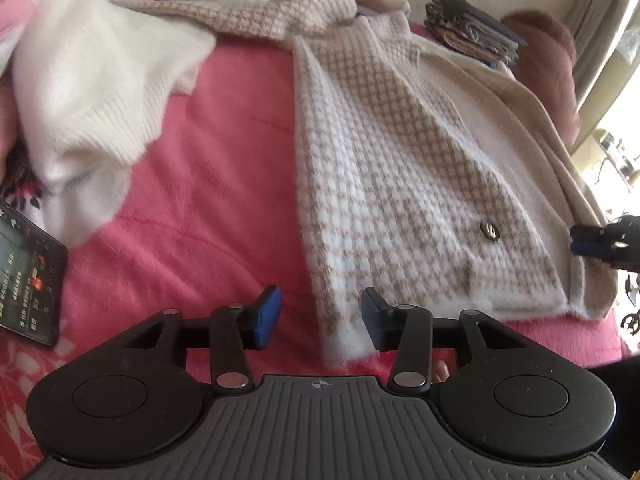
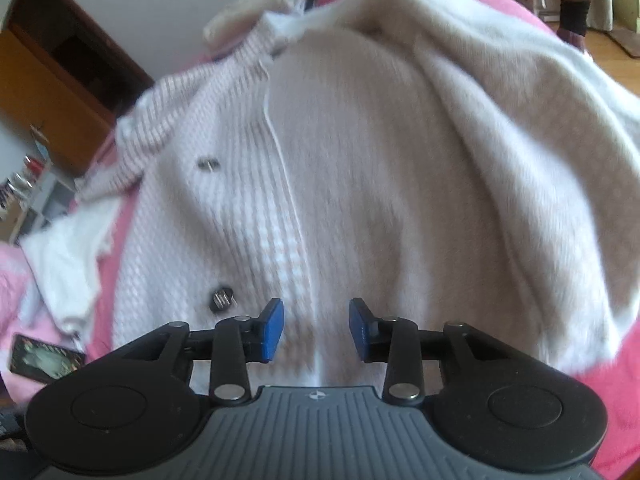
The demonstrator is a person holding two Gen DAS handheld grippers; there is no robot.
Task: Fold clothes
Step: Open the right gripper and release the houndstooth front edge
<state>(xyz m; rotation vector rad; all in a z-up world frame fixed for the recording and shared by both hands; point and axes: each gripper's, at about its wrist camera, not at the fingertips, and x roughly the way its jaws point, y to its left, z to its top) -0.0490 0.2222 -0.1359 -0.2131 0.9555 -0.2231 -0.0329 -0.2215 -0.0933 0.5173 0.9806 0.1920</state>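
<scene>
A checked cardigan (image 1: 384, 168) lies flat on a bed with a pink blanket (image 1: 224, 184). It is white and tan, and fuzzy. In the left view its long side runs from the far end of the bed down toward the camera, leaning a bit to the right. Its bottom hem is the near end, and one sleeve (image 1: 256, 16) stretches away to the left at the far end. One side is folded back, so the plain cream inside (image 1: 516, 140) shows. In the left view I count one button (image 1: 489, 231); in the right view I count two buttons, though that picture is blurry. The left gripper (image 1: 320, 318) hangs just over the near left corner of the hem. Its blue pads are spread apart and pinch nothing. The right gripper (image 2: 316, 328) hangs over the hem too, near the cardigan's front edge, spread apart with nothing between the pads. One white sweater (image 1: 92, 92) lies bunched up on the left, apart from the cardigan. One phone (image 1: 28, 276) rests near it with its screen lit. One stack of folded cloth (image 1: 472, 26) sits at the far end.
</scene>
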